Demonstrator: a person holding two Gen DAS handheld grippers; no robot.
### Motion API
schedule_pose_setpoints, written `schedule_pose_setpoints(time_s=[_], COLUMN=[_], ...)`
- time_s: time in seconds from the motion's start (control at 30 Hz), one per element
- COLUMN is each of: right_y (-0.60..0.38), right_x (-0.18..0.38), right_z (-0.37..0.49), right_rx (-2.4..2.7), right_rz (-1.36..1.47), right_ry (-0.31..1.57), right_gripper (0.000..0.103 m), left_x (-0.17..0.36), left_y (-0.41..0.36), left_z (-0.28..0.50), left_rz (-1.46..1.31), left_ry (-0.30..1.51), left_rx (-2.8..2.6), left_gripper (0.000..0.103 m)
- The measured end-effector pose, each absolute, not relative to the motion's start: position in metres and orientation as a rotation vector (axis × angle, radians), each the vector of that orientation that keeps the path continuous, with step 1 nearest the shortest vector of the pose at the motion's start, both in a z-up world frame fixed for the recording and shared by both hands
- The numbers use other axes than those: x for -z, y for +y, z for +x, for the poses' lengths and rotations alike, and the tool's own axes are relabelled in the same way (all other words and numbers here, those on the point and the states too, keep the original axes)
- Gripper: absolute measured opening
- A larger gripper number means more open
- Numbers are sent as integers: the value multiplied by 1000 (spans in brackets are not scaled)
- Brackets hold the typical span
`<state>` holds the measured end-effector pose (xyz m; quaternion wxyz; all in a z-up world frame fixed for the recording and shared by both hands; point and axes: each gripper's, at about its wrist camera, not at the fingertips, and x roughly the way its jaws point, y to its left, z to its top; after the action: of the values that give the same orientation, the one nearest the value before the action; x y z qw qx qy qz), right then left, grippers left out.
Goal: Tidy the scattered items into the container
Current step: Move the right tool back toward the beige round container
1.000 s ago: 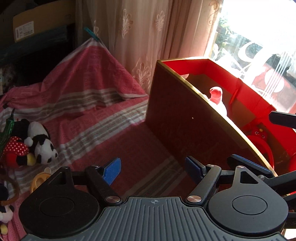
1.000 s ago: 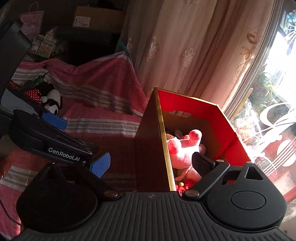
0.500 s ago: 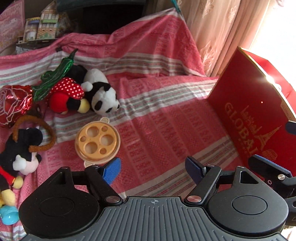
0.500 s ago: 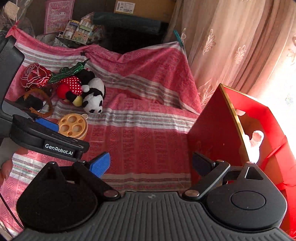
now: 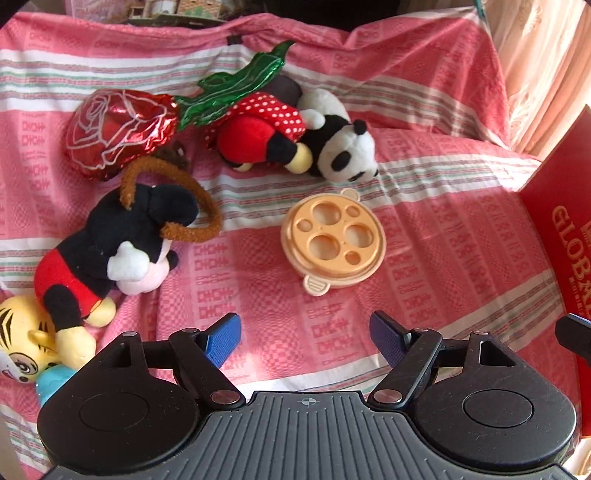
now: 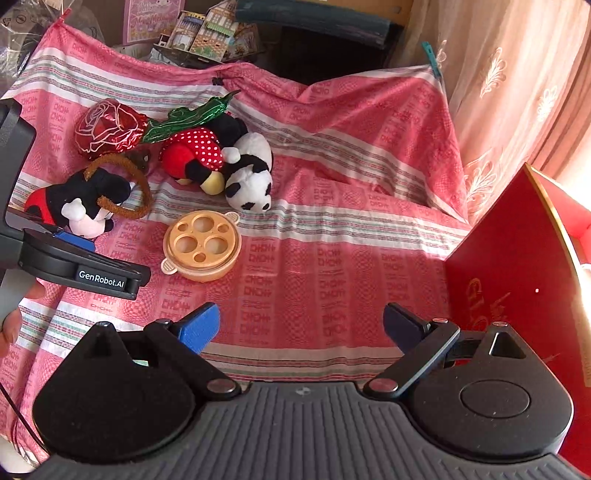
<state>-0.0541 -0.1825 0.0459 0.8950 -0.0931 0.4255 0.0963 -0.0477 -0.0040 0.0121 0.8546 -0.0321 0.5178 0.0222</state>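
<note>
Both grippers — left, right — jaws wide, empty, above bare cloth; toys cluster far-left — red box at right edge.

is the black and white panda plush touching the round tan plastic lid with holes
Apart. The left wrist view shows a strip of striped pink cloth between the panda plush and the tan lid; the right wrist view shows the same gap.

Pink-red woven cloth with white and green stripes drapes whole surface, rising at back. Sheer peach embroidered curtain hangs right, sunlit. Colourful cardboard model houses behind cloth; dark recess beside.
</note>
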Motion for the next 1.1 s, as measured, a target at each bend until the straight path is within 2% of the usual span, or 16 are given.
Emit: schedule_pose_setpoints(time_s=[0.57,1.1], right_y=[-172,-167], right_x=[10,64], right_z=[47,118], right_rx=[-385,-531], right_rz=[-146,-90], right_ry=[984,1063], right_gripper=[96,92], left_x=[33,68], left_y=[28,6], left_z=[-5,39], left_rz=[-157,-118], left_ry=[1120,1158], left_rx=[-222,-224], left_gripper=[86,84])
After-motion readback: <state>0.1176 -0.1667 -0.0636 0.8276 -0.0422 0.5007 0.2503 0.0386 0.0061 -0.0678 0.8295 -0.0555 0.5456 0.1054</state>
